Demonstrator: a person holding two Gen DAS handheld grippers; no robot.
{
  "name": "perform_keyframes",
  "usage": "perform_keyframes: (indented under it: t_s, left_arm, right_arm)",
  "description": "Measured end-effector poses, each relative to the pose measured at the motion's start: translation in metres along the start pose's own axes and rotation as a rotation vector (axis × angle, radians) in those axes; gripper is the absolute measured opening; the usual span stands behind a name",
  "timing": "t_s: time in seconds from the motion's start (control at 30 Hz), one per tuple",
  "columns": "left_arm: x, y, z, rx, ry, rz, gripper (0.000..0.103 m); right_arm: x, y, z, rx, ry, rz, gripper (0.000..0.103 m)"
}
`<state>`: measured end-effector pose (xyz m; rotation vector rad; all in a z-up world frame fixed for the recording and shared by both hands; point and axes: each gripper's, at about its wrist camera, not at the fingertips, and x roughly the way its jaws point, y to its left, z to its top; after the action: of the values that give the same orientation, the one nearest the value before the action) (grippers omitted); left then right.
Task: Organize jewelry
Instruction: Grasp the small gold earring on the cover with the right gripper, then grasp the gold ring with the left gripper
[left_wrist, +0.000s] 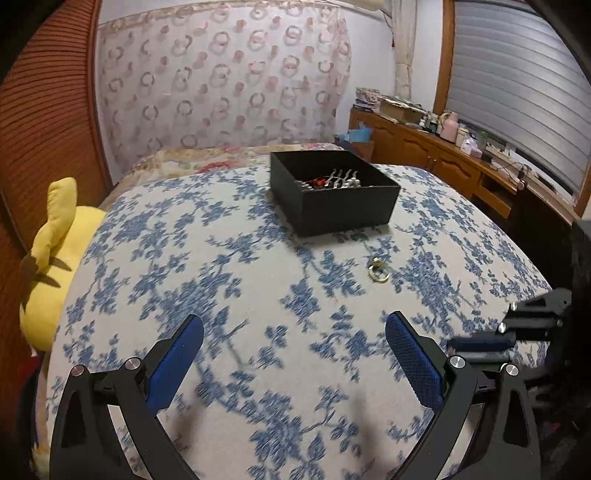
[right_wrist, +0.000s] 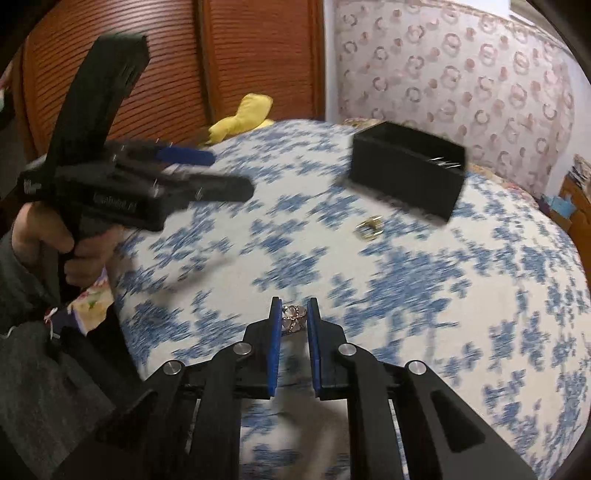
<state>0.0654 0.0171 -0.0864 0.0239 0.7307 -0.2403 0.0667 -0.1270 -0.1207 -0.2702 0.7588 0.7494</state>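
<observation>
- The silvery jewelry piece (right_wrist: 294, 316) between my right fingers looks like a small ring or clasp of thin metal: I judge it very light, stiff, smooth and apt to slip or flip if pinched off-centre.
- I would hold it across its widest part, flat against the blue pads, not by any stone or thin edge.
- It sits right at the tips of the right gripper (right_wrist: 294, 314), one pad on each side. The fingers stand narrow and seem to pinch it, so I read it as held, just above the floral bedspread (right_wrist: 424, 280).
- So little of the pads overlaps it that a jolt could drop it, I think.
- A second piece, a gold ring (left_wrist: 378, 270), lies loose on the bedspread just in front of the black box (left_wrist: 343, 206), apart from either gripper. The soft cloth may let it sink or roll when touched.
- The box stands open further back on the bed, with silver and red pieces already inside; I take it as the place for both.
- My left gripper (left_wrist: 293, 347) hovers over the bed with its fingers spread wide and nothing between them.
- A yellow plush toy (left_wrist: 51, 266) lies at the bed's edge by the wooden shutter.
</observation>
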Motion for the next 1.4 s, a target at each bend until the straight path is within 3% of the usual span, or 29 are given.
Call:
perform_keyframes:
  t_s: [0.37,0.53,0.7,0.9,1.1,1.4]
  left_arm:
    - [0.026,-0.036,0.027,0.075,-0.001,-0.074,0.095]
    - [0.048,-0.053,0.037,0.104,0.052,-0.141,0.070]
    - [0.077,-0.067,0.042,0.136,0.120,-0.143,0.048]
    - [0.092,-0.074,0.044,0.157,0.156,-0.114,0.041]
    - [0.099,-0.076,0.043,0.182,0.167,-0.097,0.019]
    - [0.089,-0.069,0.051,0.162,0.133,-0.108,0.018]
  right_arm:
    - [-0.025,-0.062,0.018,0.073,-0.078,-0.110,0.015]
    - [-0.031,-0.079,0.019,0.102,-0.098,-0.132,0.015]
    - [-0.029,-0.086,0.020,0.117,-0.098,-0.143,0.015]
    - [-0.028,-0.088,0.019,0.119,-0.096,-0.145,0.015]
    - [-0.027,-0.090,0.020,0.121,-0.096,-0.147,0.015]
    - [-0.021,-0.097,0.028,0.125,-0.097,-0.151,0.015]
